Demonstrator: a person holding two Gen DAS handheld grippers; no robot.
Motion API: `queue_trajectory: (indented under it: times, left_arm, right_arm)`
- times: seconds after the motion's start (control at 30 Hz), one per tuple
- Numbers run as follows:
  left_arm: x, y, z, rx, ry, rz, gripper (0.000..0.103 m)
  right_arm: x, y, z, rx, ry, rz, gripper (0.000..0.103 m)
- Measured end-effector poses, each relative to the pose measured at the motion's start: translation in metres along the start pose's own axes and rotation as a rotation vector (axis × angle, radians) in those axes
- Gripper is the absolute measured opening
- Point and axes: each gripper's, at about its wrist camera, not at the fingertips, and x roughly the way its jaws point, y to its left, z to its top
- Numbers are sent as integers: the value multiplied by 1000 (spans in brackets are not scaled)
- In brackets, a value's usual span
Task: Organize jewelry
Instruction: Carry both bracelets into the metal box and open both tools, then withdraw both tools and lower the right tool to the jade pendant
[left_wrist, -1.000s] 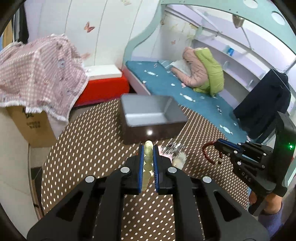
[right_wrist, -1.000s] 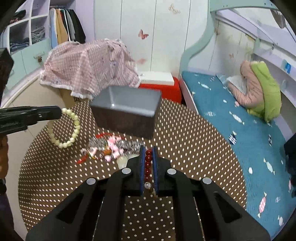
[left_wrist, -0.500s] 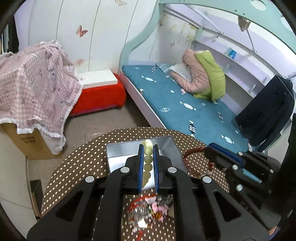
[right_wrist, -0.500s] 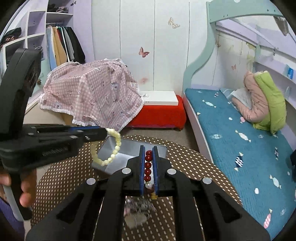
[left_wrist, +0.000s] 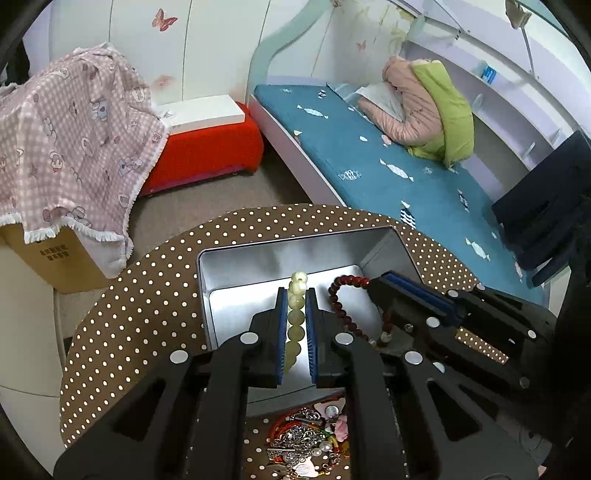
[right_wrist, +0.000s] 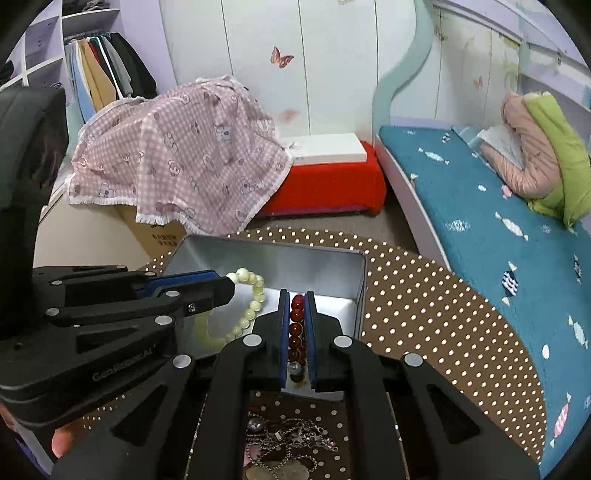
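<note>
Polka-dotted brown tabletop (left_wrist: 140, 295) carries an open metal tin (left_wrist: 258, 266). Above it, left gripper (left_wrist: 295, 325) pinches a pale green bead bracelet (left_wrist: 295, 321); right gripper (right_wrist: 296, 332) clamps a dark red bead bracelet (right_wrist: 296, 332) (glossy). Only the right wrist view shows the pale loop hanging whole.

A pale green bead bracelet (left_wrist: 295, 317) and a dark red bead bracelet (right_wrist: 296, 332) hung side by side over the open, silvery tin (left_wrist: 380, 243), each pinched in tongs, while a tangled heap of chains and charms (left_wrist: 310, 443) lay on the surface just before the tin.
</note>
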Motion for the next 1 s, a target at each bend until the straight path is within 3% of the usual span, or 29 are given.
queue_trajectory:
  times: [0.13,0.37,0.53,0.6,0.67,0.9,1.0]
  left_arm:
    - [1,-8,-1,23,-3,5,11]
    - [-5,-2,-4,-3,-24,22,45]
    - [-12,-2,-5,-5,-30,14,52]
    - [-19,-3,-7,-8,-41,-1,53]
    - [-29,-5,-10,-5,-59,-6,53]
    - [-82,-3,-35,15,-173,21,62]
    - [-102,-1,-59,31,-225,69,69]
  right_arm:
    - [3,1,-4,-5,12,0,7]
    - [-2,-7,-7,16,17,1,7]
    - [-5,-7,-10,15,16,6,9]
    - [-8,-6,-12,12,5,8,11]
    - [-14,-7,-11,16,-8,8,26]
    - [-60,-9,-21,-11,-90,-11,37]
    - [-74,-5,-34,-43,-106,-21,42]
